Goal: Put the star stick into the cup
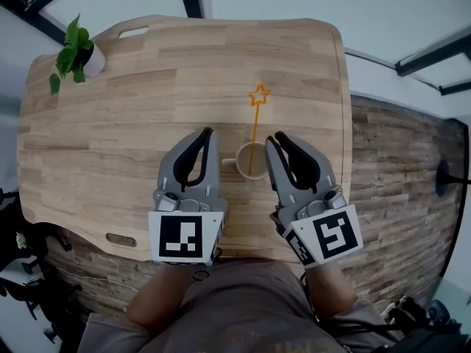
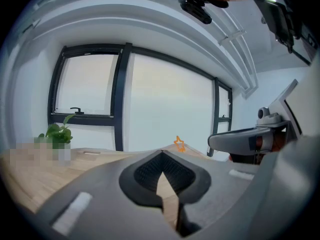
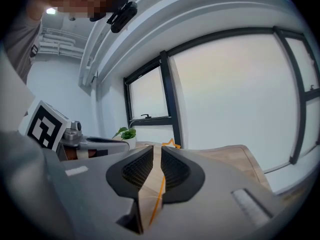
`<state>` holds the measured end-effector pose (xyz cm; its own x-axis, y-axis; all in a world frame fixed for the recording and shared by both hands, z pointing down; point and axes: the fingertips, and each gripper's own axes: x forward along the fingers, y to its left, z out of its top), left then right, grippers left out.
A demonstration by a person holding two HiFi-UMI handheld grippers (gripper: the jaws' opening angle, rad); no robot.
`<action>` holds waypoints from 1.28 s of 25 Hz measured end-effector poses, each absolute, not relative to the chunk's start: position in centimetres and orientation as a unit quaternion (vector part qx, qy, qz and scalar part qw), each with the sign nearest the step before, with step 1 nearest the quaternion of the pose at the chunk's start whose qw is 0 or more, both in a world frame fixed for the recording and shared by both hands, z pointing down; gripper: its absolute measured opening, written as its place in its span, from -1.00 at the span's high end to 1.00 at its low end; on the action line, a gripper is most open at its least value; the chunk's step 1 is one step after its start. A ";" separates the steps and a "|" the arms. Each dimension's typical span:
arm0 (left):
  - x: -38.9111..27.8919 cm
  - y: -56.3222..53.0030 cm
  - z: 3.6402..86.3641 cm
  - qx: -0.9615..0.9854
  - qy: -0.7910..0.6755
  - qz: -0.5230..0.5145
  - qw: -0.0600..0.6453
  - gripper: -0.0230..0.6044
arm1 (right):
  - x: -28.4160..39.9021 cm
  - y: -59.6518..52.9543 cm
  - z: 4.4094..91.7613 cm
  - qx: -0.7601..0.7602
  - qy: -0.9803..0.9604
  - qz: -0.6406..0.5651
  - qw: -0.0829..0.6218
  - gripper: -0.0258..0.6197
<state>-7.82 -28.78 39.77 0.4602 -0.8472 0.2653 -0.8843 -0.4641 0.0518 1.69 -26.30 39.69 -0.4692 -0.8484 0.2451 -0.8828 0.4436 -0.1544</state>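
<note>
Flanking the cup (image 1: 241,165) on the table (image 1: 110,123), both grippers sit low and near.
Head view: the star stick (image 1: 255,127) stands in the cup, its long axis leaning away from the person, between the left gripper (image 1: 206,134) and the right gripper (image 1: 276,137), closer to the right. Left gripper view: tips together, nothing held, the star off to the right. Right gripper view: jaws a slit apart, stick showing through the gap, seemingly not pinched.
</note>
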 end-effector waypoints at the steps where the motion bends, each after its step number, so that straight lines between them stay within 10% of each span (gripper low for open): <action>1: -7.7 -28.6 39.4 0.851 -0.509 0.099 0.087 0.93 | 1.7 -26.2 39.4 0.511 -0.847 0.128 0.063 0.69; 32: -7.1 -20.3 23.4 0.840 -0.540 0.000 -0.054 0.93 | 3.3 -19.0 24.1 0.528 -0.849 -0.030 0.000 0.85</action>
<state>-7.09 -20.27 23.36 0.4172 -0.9070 -0.0574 -0.9069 -0.4115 -0.0902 3.34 -18.96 24.12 -0.4425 -0.8962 -0.0315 -0.8962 0.4407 0.0502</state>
